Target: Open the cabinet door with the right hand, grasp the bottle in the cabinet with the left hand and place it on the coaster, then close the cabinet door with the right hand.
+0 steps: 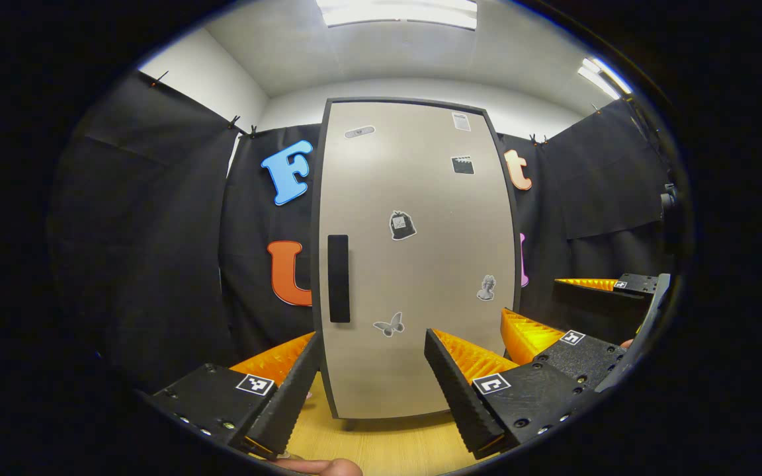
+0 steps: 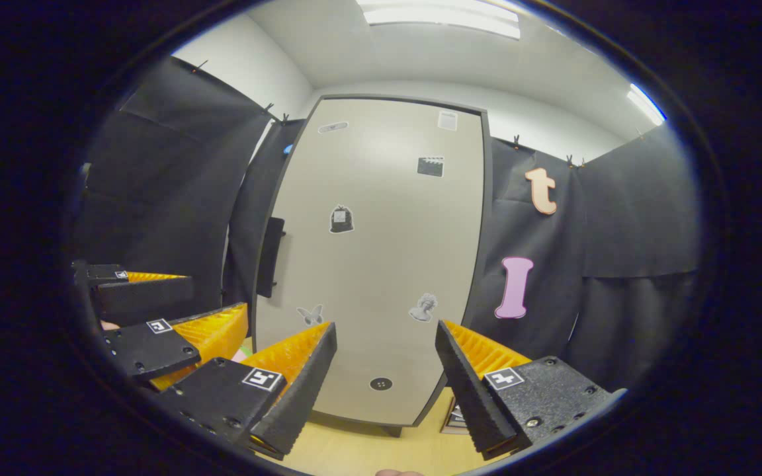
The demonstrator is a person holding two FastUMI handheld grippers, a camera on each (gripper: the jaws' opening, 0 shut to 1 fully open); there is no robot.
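We see a tall cabinet (image 1: 414,258) standing on a wooden bench (image 1: 387,446). Its door (image 2: 381,264) is big, flat and smooth, a pale grey-brown with a dark frame around it, and it is shut. A long dark handle (image 1: 338,278) runs up and down near the door's left edge. In the right claw's view the handle (image 2: 270,256) sticks out a little from that edge. Small stickers dot the door: a butterfly (image 1: 389,324), a bag shape (image 1: 402,225) and a little head shape (image 1: 486,287).

The bottle must be behind the shut door, so we cannot see it. We cannot make out a coaster either.

The left claw (image 1: 371,380) hangs in front of the door's lower part, open, with nothing between its fingers. Its pads have ridges like tiny steps. The right claw (image 2: 384,383) is open too and holds nothing. It also points at the door's lower part.

Under the cabinet's right corner something flat and dark (image 2: 455,418) lies on the bench, partly hidden by a finger. We cannot tell what it is.
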